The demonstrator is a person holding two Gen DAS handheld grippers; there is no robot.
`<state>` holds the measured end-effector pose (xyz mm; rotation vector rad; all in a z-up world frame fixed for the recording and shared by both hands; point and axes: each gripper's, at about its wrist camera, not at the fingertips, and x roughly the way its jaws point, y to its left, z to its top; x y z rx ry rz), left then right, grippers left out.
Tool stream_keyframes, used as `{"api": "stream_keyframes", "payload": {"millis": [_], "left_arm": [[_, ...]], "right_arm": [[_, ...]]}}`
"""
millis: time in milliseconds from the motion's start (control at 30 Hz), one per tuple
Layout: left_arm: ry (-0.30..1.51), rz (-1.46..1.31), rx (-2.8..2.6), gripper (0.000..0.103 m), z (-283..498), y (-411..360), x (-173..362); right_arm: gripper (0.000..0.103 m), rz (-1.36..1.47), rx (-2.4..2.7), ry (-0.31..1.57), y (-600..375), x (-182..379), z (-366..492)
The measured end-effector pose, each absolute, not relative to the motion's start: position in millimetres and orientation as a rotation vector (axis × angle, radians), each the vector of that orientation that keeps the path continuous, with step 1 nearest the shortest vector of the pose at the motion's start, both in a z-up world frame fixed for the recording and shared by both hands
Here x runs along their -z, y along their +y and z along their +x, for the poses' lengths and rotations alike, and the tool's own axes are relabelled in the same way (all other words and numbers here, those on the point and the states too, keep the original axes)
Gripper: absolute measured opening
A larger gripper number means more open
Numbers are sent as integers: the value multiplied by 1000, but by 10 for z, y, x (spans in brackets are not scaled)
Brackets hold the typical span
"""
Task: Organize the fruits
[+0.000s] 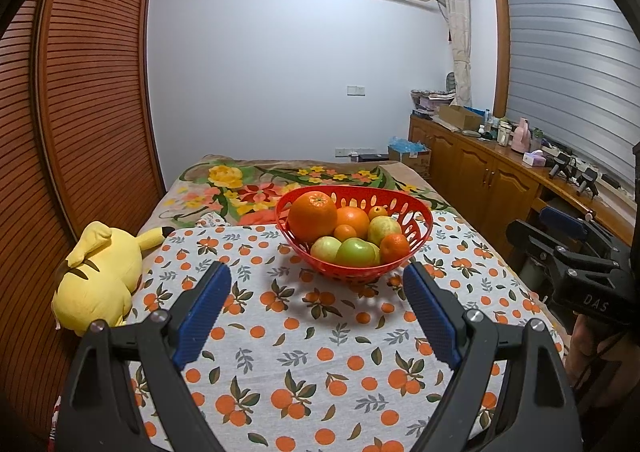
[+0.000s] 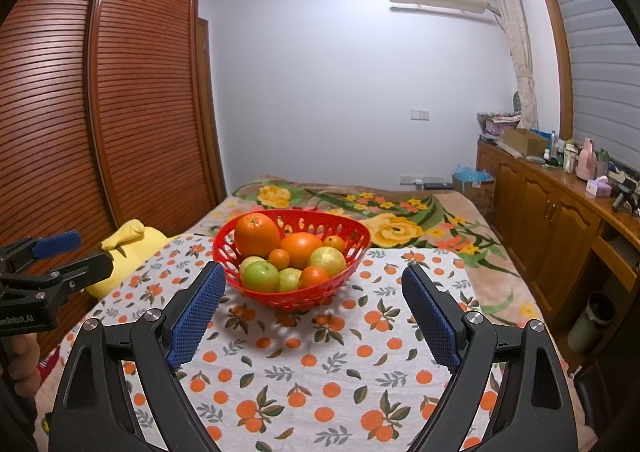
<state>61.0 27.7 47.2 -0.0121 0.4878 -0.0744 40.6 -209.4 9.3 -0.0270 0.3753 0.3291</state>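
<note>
Bedroom with a bed covered by a white cloth printed with oranges; further back lies a flowered blanket. Nothing stands between the grippers and the basket. A yellow plush toy lies at the left edge of the bed, beside a brown slatted wardrobe. On the right, a wooden counter carries boxes and bottles under a window blind.

In the middle of the cloth sits a red basket with holes in its wall. It holds all the fruits: a big orange, a second orange, small tangerines and green apples.

Both grippers point slightly down toward the basket. The left gripper is wide open and empty; the right gripper is also wide open, holding nothing.
</note>
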Motion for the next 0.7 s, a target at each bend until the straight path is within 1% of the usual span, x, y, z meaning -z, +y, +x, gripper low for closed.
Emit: {"api": "stream_keyframes", "payload": {"millis": [700], "left_arm": [[491,-13,77,88,602,300,-459]], "right_arm": [[92,-25,-333,376,-2096,-75,409]]}}
